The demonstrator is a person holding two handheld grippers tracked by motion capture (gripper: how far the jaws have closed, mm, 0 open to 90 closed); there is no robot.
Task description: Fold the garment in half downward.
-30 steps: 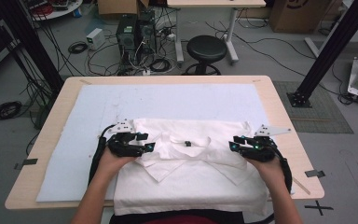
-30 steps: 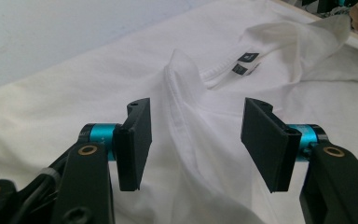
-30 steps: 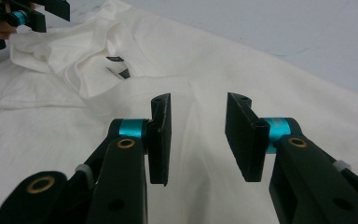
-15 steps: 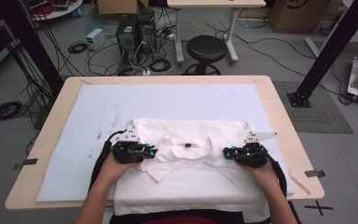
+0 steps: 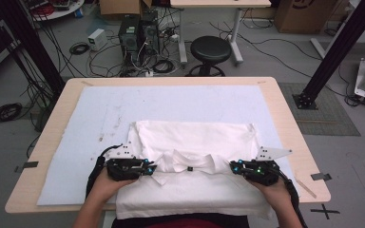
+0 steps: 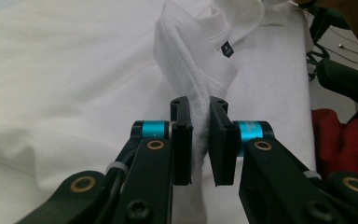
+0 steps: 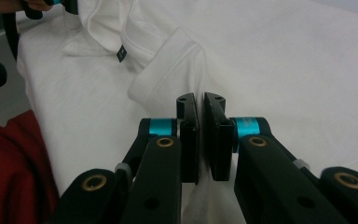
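Grippers, high view: both of my grippers sit at the near edge of the table, the left gripper (image 5: pixel 148 168) and the right gripper (image 5: pixel 234 166) pointing inward toward each other across a white shirt (image 5: pixel 195 137).
Shirt, high view: I see it spread flat on a pale blue mat (image 5: pixel 76 123) that covers most of the wooden table (image 5: pixel 285 109); its near hem hangs over the table edge by me.
Collar, high view: the shirt's collar (image 5: pixel 190 164) lies rumpled between the two grippers, with a small dark label at its middle.
Hands, high view: my left hand (image 5: pixel 105 183) and right hand (image 5: pixel 275 187) come in from the bottom, each wrapped around its gripper.
Left gripper, left gripper view: the jaws have just been closing and now pinch a raised ridge of white cloth (image 6: pixel 198 140) between them.
Beyond it, left gripper view: the fold runs up to the collar, where the dark label (image 6: pixel 227 48) shows.
Right gripper, right gripper view: the jaws have just been closing and stand nearly together, with a thin fold of the shirt (image 7: pixel 200 140) pressed between them.
Beyond it, right gripper view: I see a folded cuff-like edge (image 7: pixel 163 70) just past the jaw tips, and the collar at upper left.
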